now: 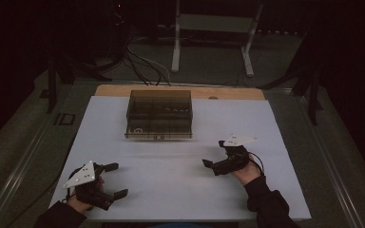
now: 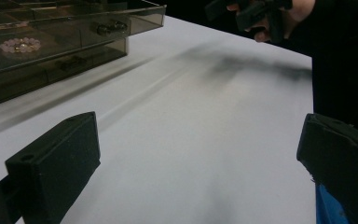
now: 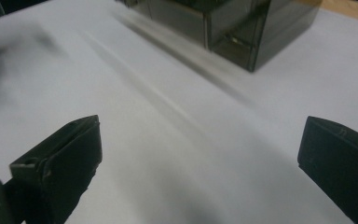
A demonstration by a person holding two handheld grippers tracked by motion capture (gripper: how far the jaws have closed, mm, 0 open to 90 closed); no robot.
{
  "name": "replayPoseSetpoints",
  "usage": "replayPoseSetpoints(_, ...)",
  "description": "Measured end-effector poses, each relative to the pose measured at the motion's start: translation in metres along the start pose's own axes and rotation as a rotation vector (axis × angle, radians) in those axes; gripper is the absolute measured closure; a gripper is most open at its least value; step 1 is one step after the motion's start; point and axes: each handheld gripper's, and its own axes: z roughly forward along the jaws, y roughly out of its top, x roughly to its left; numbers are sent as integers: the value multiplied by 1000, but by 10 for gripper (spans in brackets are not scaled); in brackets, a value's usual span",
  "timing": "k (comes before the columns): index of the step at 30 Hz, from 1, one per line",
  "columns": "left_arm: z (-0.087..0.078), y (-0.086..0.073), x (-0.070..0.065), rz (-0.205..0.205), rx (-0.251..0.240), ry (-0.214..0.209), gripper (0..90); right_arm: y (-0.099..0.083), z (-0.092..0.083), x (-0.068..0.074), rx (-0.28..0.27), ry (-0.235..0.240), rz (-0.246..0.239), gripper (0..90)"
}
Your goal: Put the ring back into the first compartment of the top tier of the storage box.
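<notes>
Both grippers, left (image 1: 115, 180) and right (image 1: 212, 153), hold fingers apart; the smoky drawer box (image 1: 158, 114) blurs its contents.

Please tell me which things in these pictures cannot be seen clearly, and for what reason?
- Smoky drawer box, high view: the small contents are too small and dark to identify.
- Same box, left gripper view: the left and top edges cut it off; one pale beaded ring is visible, the other items are unclear.
- Same box, right gripper view: the top edge cuts it off, and the tinted walls hide the inside.
- Right gripper, left gripper view: partly cut off by the top edge.
</notes>
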Motion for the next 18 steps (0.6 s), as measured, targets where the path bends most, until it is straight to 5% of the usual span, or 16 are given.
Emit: replayPoseSetpoints(18, 0, 0, 0, 1, 0, -1, 9, -48, -31, 2, 6, -14, 14, 0)
